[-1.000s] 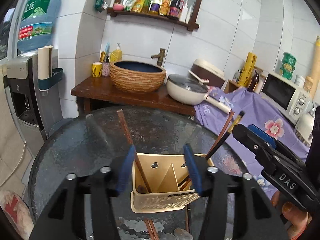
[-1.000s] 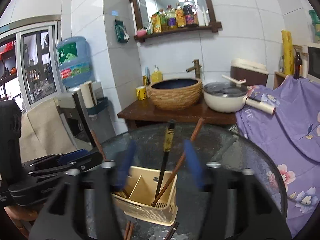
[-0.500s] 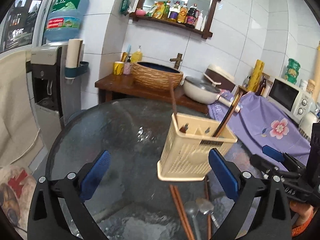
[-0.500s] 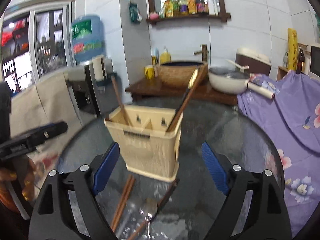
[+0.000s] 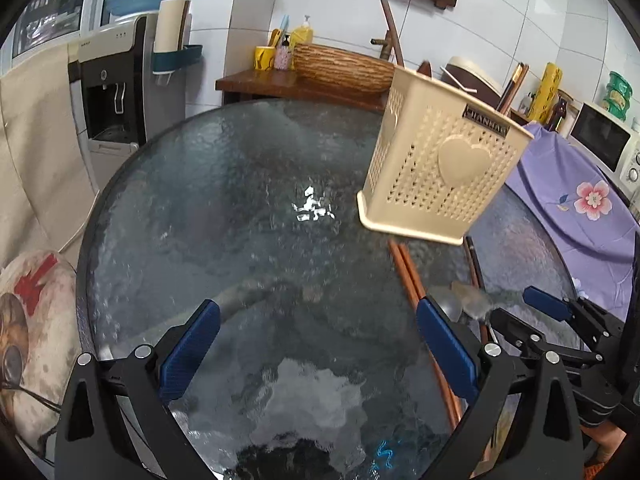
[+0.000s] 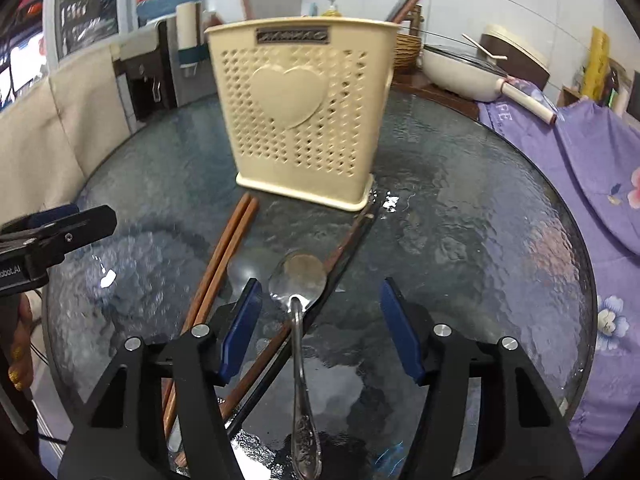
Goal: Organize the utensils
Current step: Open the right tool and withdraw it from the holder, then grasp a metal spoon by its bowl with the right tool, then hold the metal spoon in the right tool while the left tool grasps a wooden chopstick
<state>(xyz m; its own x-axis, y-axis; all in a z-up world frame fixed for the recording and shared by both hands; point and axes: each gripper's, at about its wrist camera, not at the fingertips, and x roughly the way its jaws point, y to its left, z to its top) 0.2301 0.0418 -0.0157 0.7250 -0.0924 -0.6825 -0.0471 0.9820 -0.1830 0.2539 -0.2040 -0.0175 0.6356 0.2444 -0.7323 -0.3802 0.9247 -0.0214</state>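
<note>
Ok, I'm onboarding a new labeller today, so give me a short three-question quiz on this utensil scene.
1. True or false: the spoon already stands inside the cream holder.
2. What lies between the right gripper fingers? A) brown chopsticks B) spoon C) nothing
3. Fill in: the pair of brown chopsticks lies on the glass ____, left of the spoon in the right wrist view.

Key: 1 false; 2 B, the jaws are closing with the spoon handle between them, not yet gripped; 3 table.
</note>
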